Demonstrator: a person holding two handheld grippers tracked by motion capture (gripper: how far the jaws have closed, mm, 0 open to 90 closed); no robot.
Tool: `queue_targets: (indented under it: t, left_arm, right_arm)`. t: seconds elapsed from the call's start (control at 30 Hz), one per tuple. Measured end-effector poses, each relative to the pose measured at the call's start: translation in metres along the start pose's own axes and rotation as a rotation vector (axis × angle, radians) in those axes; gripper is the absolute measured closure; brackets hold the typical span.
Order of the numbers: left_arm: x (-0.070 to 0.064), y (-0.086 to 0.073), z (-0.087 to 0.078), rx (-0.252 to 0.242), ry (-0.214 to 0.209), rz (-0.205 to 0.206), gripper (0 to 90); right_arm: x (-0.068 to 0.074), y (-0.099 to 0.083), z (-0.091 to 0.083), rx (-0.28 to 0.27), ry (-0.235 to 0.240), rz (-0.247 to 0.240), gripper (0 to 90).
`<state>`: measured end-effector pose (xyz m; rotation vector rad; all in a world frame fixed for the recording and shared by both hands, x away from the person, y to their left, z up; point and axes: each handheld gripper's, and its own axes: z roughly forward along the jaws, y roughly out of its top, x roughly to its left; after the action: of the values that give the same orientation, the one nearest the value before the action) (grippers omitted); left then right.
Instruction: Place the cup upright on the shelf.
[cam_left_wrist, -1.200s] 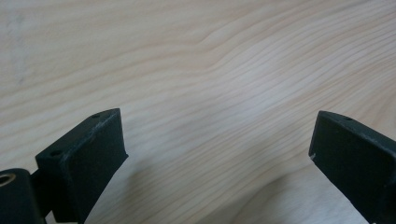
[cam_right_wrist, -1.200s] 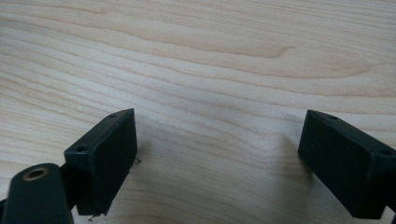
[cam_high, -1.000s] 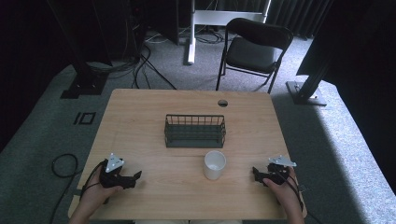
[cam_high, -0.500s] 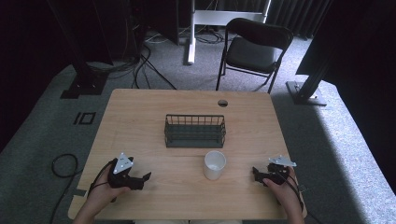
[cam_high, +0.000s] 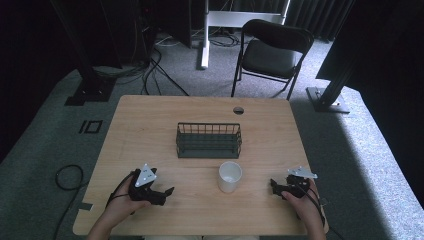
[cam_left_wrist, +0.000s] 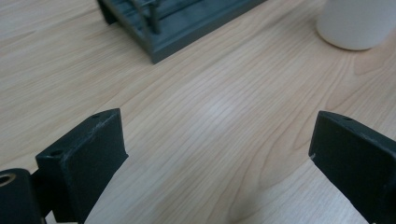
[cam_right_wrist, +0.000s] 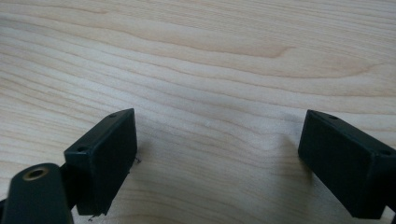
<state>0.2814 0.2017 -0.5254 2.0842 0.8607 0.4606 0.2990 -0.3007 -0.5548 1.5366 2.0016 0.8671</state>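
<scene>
The left gripper (cam_high: 162, 194), jaws spread wide and empty, sits near the table's (cam_high: 150, 120) front edge; its own view catches the wire basket (cam_left_wrist: 187, 23) corner and white cup (cam_left_wrist: 357, 23). From above, the basket looks empty. The cup stands between grippers, bare wood around. The right gripper (cam_high: 274, 186) gapes open too.

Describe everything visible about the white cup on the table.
The white cup is a plain, handleless cylinder, matte and opaque, its material hard to tell. It stands upright on the wooden table, mouth open upward; nothing shows inside it. It sits just in front of the dark wire basket, apart from it, between the left gripper and the right gripper. Neither touches it. The left gripper view shows its rounded base resting on the wood.
</scene>
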Motion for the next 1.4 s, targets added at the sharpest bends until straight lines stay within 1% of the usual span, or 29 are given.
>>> queue_targets:
  t: [0.07, 0.1, 0.13, 0.2, 0.27, 0.3, 0.33, 0.37, 0.4, 0.43, 0.53, 0.57, 0.67, 0.7, 0.73, 0.93, 1.07, 1.2, 1.33, 1.4]
  left_arm:
    - [-0.001, 0.001, 0.001, 0.002, -0.003, 0.004, 4.0]
    - [-0.005, 0.003, 0.004, -0.002, -0.023, 0.007, 4.0]
    - [-0.005, 0.003, 0.004, -0.002, -0.023, 0.007, 4.0]
    - [-0.011, 0.005, 0.01, 0.001, -0.052, 0.026, 4.0]
    - [-0.013, 0.005, 0.012, 0.002, -0.058, 0.028, 4.0]
    - [-0.017, 0.006, 0.017, 0.002, -0.075, 0.035, 4.0]
    - [-0.017, 0.006, 0.017, 0.002, -0.075, 0.035, 4.0]
    - [-0.02, 0.007, 0.02, -0.001, -0.093, 0.035, 4.0]
    - [-0.02, 0.007, 0.02, -0.001, -0.093, 0.035, 4.0]
    - [-0.024, 0.009, 0.023, -0.001, -0.106, 0.049, 4.0]
    - [-0.028, 0.011, 0.027, -0.003, -0.116, 0.051, 4.0]
    - [-0.031, 0.014, 0.03, -0.002, -0.126, 0.065, 4.0]
    - [-0.034, 0.017, 0.032, -0.006, -0.137, 0.071, 4.0]
    - [-0.037, 0.02, 0.035, -0.007, -0.144, 0.08, 4.0]
    - [-0.039, 0.022, 0.036, -0.009, -0.152, 0.079, 4.0]
    - [-0.044, 0.028, 0.043, -0.017, -0.172, 0.089, 4.0]
    - [-0.049, 0.036, 0.048, -0.028, -0.193, 0.104, 4.0]
    - [-0.053, 0.04, 0.05, -0.034, -0.207, 0.107, 4.1]
    - [-0.057, 0.047, 0.055, -0.035, -0.225, 0.127, 4.0]
    - [-0.058, 0.049, 0.055, -0.04, -0.228, 0.126, 4.0]
  right_arm:
    - [0.0, 0.0, 0.0, 0.0, 0.0, 0.0, 11.3]
    - [0.0, 0.0, 0.0, 0.0, 0.0, 0.0, 11.3]
    - [0.0, 0.0, 0.0, 0.0, 0.0, -0.001, 11.3]
    - [0.0, 0.0, 0.0, 0.0, 0.0, 0.0, 11.3]
    - [0.0, 0.0, 0.0, 0.0, 0.0, 0.0, 11.3]
    - [0.0, 0.0, 0.0, 0.0, 0.0, 0.0, 11.3]
    - [0.0, 0.0, 0.0, 0.0, 0.0, 0.0, 11.3]
    - [0.0, 0.0, 0.0, 0.0, 0.0, 0.0, 11.3]
    - [0.0, 0.0, 0.0, 0.0, 0.0, 0.0, 11.3]
    - [0.0, 0.0, 0.0, 0.0, 0.0, -0.001, 11.3]
    - [0.0, 0.0, 0.0, 0.0, 0.0, -0.001, 11.3]
    - [0.0, 0.0, 0.0, 0.0, 0.0, 0.0, 11.3]
    - [0.0, 0.0, 0.0, -0.001, 0.0, -0.005, 11.3]
    - [0.0, 0.0, 0.0, -0.001, -0.001, -0.004, 11.3]
    - [0.0, 0.0, 0.0, -0.001, -0.001, -0.004, 11.3]
    - [0.0, 0.0, 0.0, -0.001, -0.001, -0.005, 11.3]
    - [0.0, 0.0, 0.0, -0.001, -0.001, -0.005, 11.3]
    - [0.0, 0.0, 0.0, -0.001, -0.001, -0.005, 11.3]
    - [0.0, 0.0, 0.0, -0.002, 0.0, -0.005, 11.3]
    - [0.0, 0.0, 0.0, -0.002, -0.001, -0.003, 11.3]
